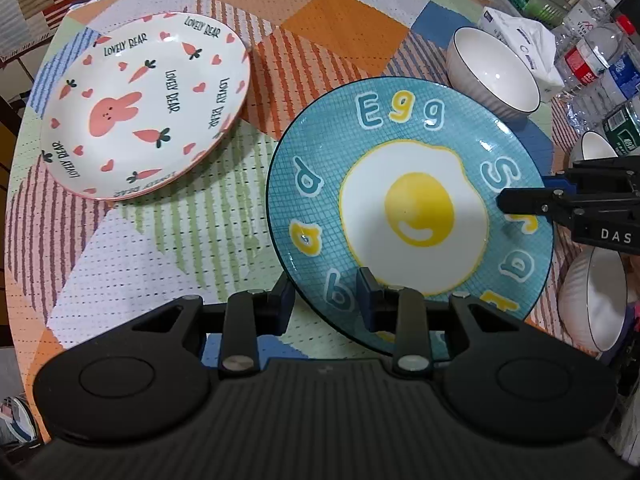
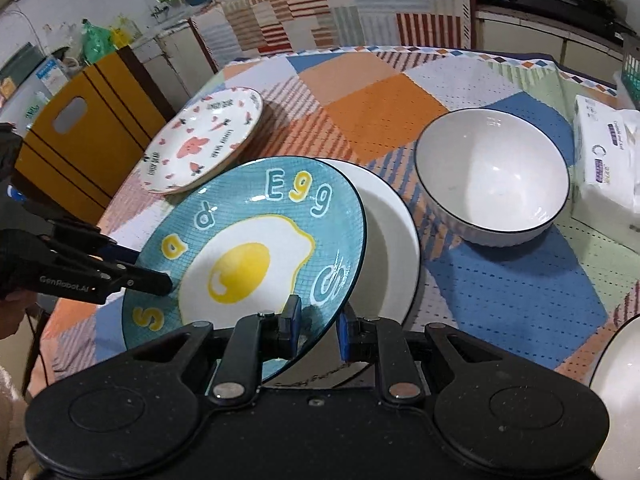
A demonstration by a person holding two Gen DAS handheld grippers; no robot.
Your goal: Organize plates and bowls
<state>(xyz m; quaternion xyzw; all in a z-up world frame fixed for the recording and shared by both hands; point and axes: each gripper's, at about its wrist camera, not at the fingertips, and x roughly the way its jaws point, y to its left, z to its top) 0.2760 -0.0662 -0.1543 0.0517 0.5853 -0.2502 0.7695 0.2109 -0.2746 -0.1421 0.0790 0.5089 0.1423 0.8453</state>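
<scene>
A blue plate with a fried-egg design (image 1: pixel 412 204) (image 2: pixel 248 264) is held tilted above the table. My left gripper (image 1: pixel 326 292) is shut on its near rim. My right gripper (image 2: pixel 318 324) is shut on its opposite rim and shows at the right of the left wrist view (image 1: pixel 516 200). A white plate (image 2: pixel 384 248) lies right behind the blue one. A white-and-pink rabbit plate (image 1: pixel 144 108) (image 2: pixel 204 146) lies on the table to the left. A white bowl with a dark rim (image 1: pixel 494 74) (image 2: pixel 492 176) stands at the back right.
Another white bowl (image 1: pixel 592 300) is at the right edge, and part of one more (image 1: pixel 592 148) shows behind my right gripper. A tissue pack (image 2: pixel 608 168) and water bottles (image 1: pixel 592 52) stand at the far right. The patchwork tablecloth (image 1: pixel 180 248) covers the round table.
</scene>
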